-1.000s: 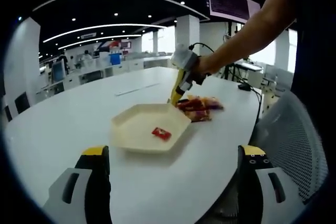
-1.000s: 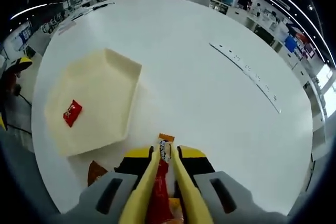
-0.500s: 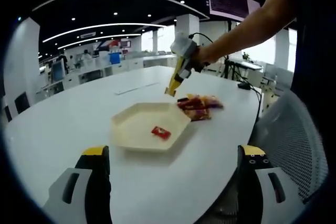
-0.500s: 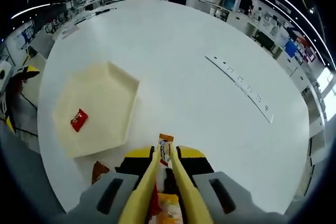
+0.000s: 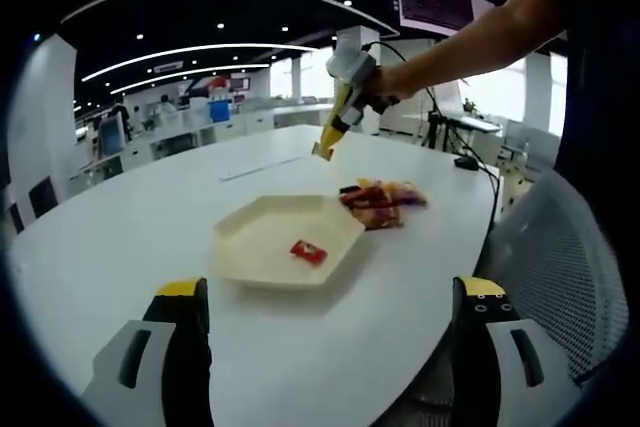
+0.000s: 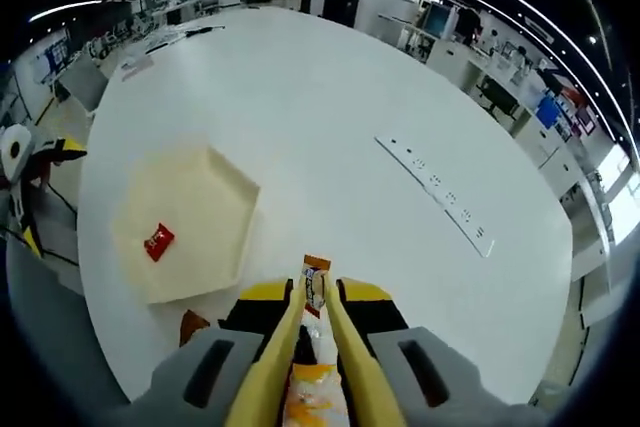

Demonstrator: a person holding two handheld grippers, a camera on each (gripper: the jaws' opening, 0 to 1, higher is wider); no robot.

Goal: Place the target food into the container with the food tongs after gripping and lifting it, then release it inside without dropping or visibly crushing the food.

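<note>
Right gripper (image 6: 316,292) pinches yellow tongs (image 6: 300,347), which hold a snack packet (image 6: 316,282). The tray (image 6: 185,222) lies below, leftward. Left gripper (image 5: 325,332) wide apart.

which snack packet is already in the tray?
The small red packet, lying alone in the cream hexagonal tray; the other packets sit piled on the white table beside it.

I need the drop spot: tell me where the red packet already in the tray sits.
In the left gripper view, the red packet lies inside the cream hexagonal tray, toward its right side, nearer the snack pile.
</note>
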